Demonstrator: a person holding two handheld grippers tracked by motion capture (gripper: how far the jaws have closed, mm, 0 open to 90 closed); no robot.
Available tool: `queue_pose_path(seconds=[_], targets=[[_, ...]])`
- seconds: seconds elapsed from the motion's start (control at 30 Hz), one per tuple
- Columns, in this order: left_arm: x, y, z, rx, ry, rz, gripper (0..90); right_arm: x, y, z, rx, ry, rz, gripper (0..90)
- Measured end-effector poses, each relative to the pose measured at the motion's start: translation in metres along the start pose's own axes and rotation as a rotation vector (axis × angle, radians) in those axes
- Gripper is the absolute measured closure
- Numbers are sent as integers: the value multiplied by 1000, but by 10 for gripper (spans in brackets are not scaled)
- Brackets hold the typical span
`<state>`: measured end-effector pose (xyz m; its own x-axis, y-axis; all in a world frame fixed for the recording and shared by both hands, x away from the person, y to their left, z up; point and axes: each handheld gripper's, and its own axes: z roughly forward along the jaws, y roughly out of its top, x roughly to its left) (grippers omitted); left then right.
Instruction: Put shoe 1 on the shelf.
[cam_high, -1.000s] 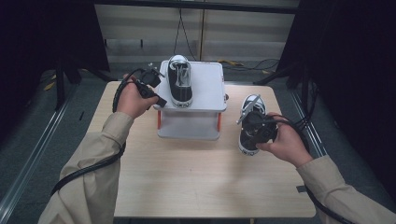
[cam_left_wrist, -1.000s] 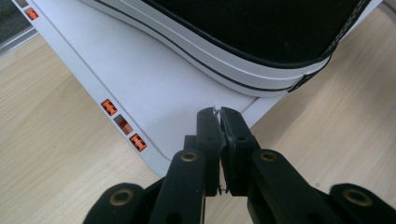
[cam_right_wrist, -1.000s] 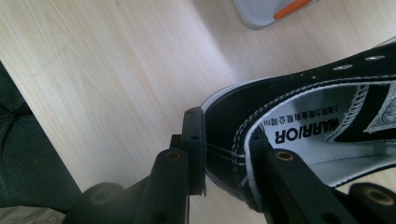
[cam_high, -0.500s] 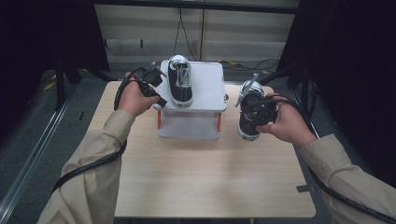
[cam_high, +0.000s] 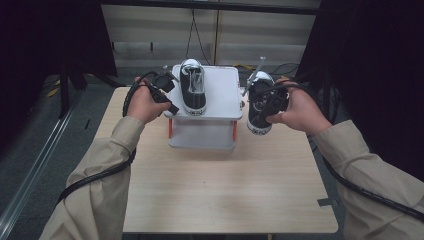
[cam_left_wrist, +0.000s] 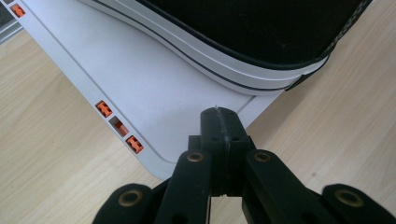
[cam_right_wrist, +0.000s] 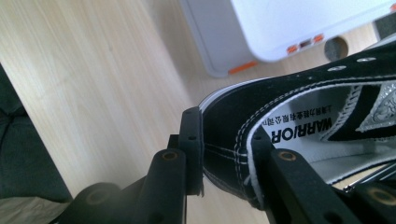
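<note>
Right hand-held gripper (cam_right_wrist: 224, 154) clamps black canvas sneaker (cam_right_wrist: 299, 116).

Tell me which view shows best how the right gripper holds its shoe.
The right gripper view: the right gripper pinches the shoe's heel wall, one jaw outside, one inside. The high view shows the hand covering that grip. The left gripper view shows the other shoe on the stand.

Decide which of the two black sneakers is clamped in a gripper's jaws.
The sneaker right of the white stand: the right gripper grips its heel wall. The other sneaker rests on the stand, ungripped.
</note>
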<state>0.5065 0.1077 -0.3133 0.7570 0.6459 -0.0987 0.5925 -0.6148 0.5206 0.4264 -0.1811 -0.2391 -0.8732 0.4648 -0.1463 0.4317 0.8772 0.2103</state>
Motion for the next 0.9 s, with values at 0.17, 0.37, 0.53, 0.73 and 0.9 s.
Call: queue_pose_path(seconds=[0.17,0.37,0.53,0.73,0.9], targets=[[1,0,0,-2,-7,3,900,-5,15,1,2,-11,-25,750],[0,0,0,1,-4,9,900,-8,34,7,-1,-15,-47,745],[0,0,0,-1,-5,13,900,-10,50,11,-9,-11,-62,739],[1,0,1,-8,-14,12,900,-12,72,17,-9,-38,-111,739],[3,-2,1,-21,-26,7,900,-11,87,22,-21,-31,-139,736]])
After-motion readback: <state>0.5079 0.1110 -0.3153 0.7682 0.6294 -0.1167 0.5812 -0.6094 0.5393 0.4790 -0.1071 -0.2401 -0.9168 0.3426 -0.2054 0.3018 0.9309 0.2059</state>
